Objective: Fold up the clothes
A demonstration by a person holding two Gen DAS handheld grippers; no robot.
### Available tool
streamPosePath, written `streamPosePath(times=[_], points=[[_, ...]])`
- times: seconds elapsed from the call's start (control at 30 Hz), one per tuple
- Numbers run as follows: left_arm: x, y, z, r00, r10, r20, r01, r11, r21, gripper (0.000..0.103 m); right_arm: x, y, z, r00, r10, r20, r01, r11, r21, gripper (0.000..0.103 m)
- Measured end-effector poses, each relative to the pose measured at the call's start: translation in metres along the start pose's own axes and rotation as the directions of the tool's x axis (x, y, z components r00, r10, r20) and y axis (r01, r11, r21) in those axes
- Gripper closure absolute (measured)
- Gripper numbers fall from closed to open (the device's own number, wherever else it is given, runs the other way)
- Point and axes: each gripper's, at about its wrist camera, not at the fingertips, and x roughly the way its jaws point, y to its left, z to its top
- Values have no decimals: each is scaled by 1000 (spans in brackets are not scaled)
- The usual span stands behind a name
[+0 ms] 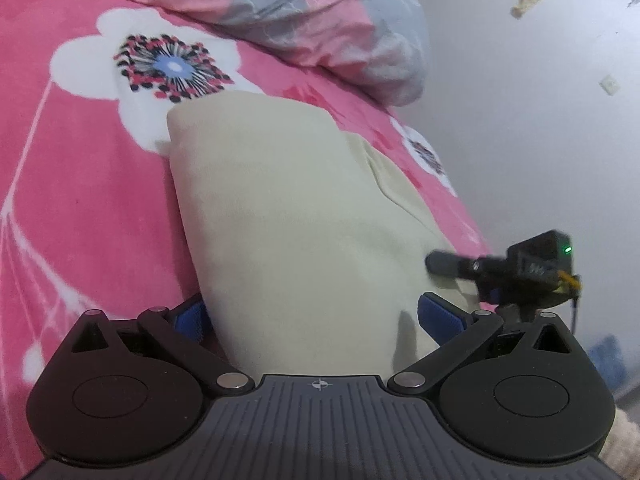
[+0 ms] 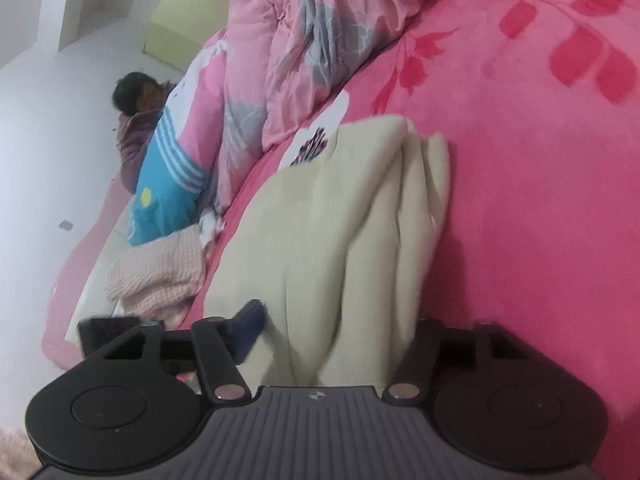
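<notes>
A cream garment (image 1: 280, 208) lies folded on the pink flowered bedsheet (image 1: 80, 200). My left gripper (image 1: 316, 316) is wide open, its blue-padded fingers (image 1: 440, 316) on either side of the garment's near end. The right gripper shows in the left wrist view (image 1: 520, 268) at the garment's right edge. In the right wrist view the same garment (image 2: 340, 220) lies bunched in several folds. My right gripper (image 2: 332, 328) is open around its near end; the left blue finger (image 2: 248, 328) shows, the right one is hidden behind cloth.
A pink and grey quilt (image 1: 320, 20) is heaped at the back of the bed. A pink knitted item (image 2: 160, 272), a blue striped cushion (image 2: 168, 184) and a person (image 2: 136, 100) lie along the bed's far side. A white wall (image 1: 540, 120) stands right.
</notes>
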Motion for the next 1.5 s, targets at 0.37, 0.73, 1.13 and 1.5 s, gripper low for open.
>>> streamPosePath(times=[0.37,0.73,1.13,1.5], points=[[20,-7,10,999,47,-10,-46,999,27,0,40,4,23,993,68,-101,-73,996,-42,53],[8,-61,24,1000,-16,12,15,1000,8,0,-25,59,8,1000,-1,21,6,970,-242,60],[117,-169,73,983,-179,-24,181,977,111,0,-165,35,49,968,-152,198,203,942,-266,60],[276,-212,136,973,-227,41,221,970,105,0,-213,-51,185,915,-333,227,393,864,-315,60]])
